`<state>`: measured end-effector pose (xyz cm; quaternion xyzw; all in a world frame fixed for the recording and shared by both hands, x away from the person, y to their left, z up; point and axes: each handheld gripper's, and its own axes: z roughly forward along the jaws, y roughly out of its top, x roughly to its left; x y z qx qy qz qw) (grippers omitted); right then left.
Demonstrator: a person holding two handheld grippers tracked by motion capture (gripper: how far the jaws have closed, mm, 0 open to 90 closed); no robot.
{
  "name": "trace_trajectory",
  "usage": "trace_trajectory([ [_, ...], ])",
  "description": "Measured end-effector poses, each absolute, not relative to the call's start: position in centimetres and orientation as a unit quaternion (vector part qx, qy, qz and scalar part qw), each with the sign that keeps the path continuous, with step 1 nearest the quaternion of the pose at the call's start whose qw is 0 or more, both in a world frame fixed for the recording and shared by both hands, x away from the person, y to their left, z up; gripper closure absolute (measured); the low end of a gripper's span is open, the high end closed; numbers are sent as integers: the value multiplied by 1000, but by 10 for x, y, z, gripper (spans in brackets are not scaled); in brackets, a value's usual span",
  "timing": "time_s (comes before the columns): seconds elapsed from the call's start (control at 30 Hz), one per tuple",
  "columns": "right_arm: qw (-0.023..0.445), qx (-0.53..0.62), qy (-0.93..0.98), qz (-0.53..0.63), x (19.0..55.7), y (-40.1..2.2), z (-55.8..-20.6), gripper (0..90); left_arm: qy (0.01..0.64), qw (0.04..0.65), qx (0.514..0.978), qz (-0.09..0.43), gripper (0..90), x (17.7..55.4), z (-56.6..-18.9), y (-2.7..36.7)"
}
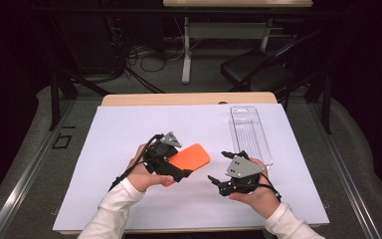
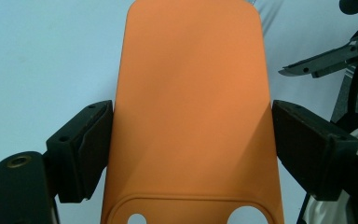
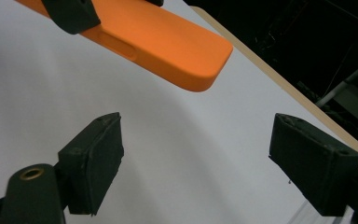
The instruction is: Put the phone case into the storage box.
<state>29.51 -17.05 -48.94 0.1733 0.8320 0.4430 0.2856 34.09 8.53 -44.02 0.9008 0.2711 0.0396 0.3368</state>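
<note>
A white sheet point(image 1: 129, 164) is spread over the table, with a clear plastic package tray point(image 1: 251, 133) lying at its right. The orange phone case point(image 1: 191, 157) is held clear of the sheet (presumably for a handover), clamped across its width by the left gripper point(image 1: 178, 173); the right gripper point(image 1: 218, 182) is kept wide open and empty, just beside it

The person wore white long sleeves point(image 1: 113, 208), cuffs showing at the lower edge of the high view. Each hand carried a black gripper: the left gripper point(image 1: 183, 173) and right gripper point(image 1: 214, 180) each bore a grey three-cornered plate with small screws, trailing black cables. Blocky black jaws carried brass-ringed screw holes.
</note>
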Motion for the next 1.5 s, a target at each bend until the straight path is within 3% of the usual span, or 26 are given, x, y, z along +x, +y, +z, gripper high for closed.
trace_trajectory([
  [0.73, 436, -24, 850, 296, 282, -154, -492, 231, 264, 326, 907, 27, 164, 339, -445, 78],
  [0.93, 461, -65, 840, 277, 279, -148, -501, 290, 265, 327, 907, 28, 164, 339, -445, 77],
  [1.5, 482, -94, 827, 274, 276, -144, -504, 313, 264, 323, 909, 26, 164, 338, -446, 75],
])
